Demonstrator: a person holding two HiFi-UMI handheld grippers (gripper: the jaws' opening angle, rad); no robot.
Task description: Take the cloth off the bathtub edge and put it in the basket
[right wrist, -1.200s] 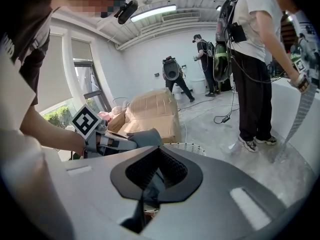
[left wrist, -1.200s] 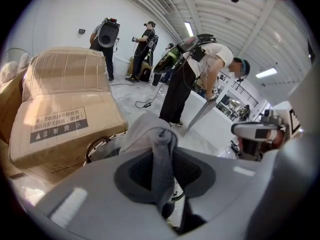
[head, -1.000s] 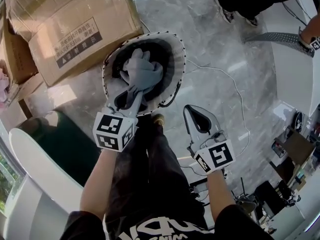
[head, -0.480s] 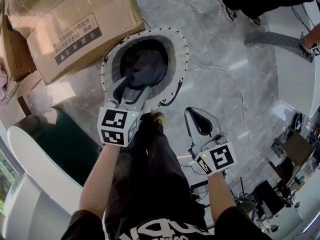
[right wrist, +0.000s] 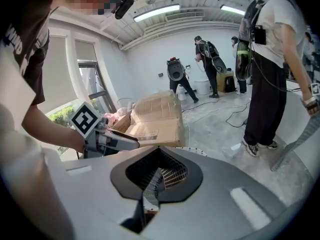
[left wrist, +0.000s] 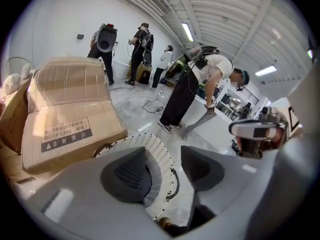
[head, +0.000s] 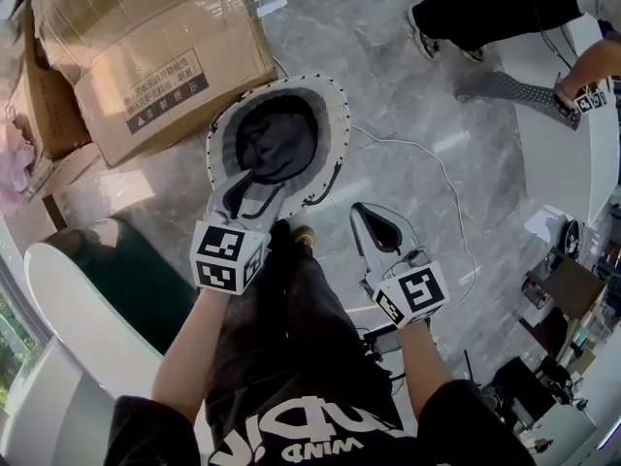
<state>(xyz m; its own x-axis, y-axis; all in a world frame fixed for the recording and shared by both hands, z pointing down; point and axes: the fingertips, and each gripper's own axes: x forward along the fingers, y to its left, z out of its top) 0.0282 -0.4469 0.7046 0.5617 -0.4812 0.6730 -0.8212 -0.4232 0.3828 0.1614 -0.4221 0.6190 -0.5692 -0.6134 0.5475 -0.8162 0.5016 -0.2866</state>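
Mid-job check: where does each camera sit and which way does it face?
Head view: on the head, steeply down onto the basket holding the cloth; forearms, left gripper, right gripper show.
Left gripper view: along its own jaws, just opened and empty, over the basket.
Right gripper view: along its shut jaws toward the cardboard box.
Shared: both gripper views show that box.

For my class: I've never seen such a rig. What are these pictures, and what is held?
A person holds a tool with tongs in each hand. The head view looks down from the person's head; each gripper view rides on one tool. On the marble floor stand a cardboard box and a round basket with a grey cloth inside. The left gripper hovers at the basket's rim; its tongs have just been opening and stand apart, empty. The right gripper is shut and empty.
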